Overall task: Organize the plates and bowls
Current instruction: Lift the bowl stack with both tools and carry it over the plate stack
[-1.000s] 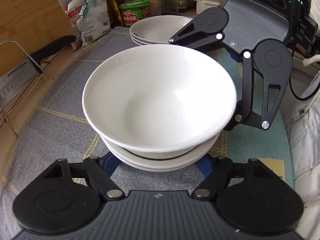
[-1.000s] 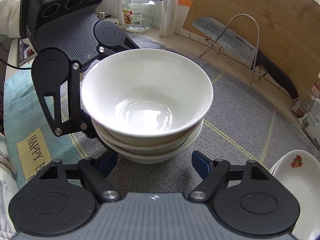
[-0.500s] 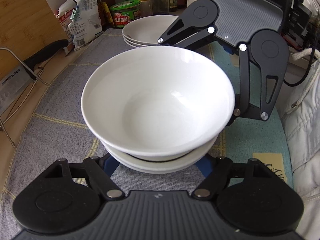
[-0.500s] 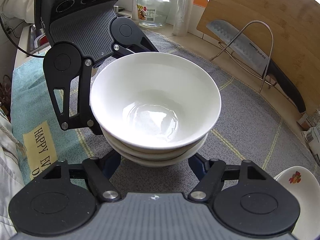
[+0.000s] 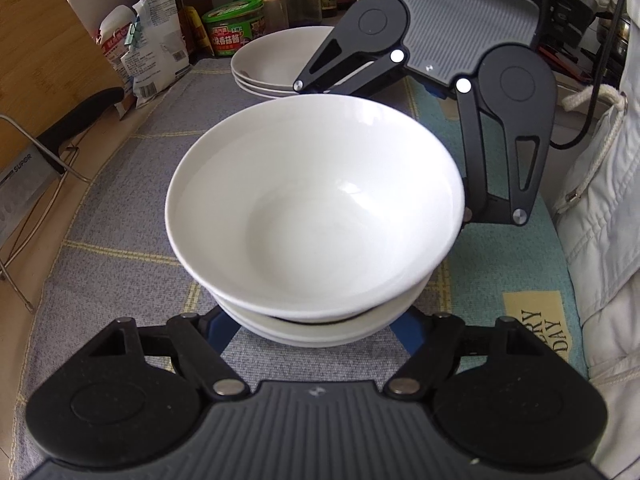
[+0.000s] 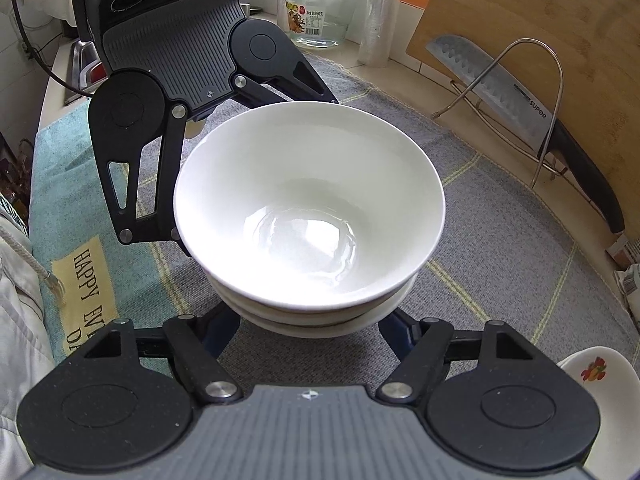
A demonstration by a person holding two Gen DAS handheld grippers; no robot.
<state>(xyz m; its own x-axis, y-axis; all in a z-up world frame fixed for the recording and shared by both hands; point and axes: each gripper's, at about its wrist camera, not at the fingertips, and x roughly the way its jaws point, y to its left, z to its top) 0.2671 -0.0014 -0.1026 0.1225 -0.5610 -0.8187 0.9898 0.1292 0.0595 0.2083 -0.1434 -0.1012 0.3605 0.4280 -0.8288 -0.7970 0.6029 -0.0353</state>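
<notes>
While the stack of white bowls (image 5: 316, 216) fills the centre of both frames on the grey checked cloth (image 5: 120, 208) covering the desk, we see our left hand-held gripper (image 5: 316, 330) at the lower edge, its blue fingers (image 5: 218, 326) flanking the stack's base. Our right hand-held gripper (image 6: 310, 330) flanks the opposite side, having just widened slightly. Whether either presses the bowls, we cannot tell. More white dishes (image 5: 276, 62) sit upper centre.
</notes>
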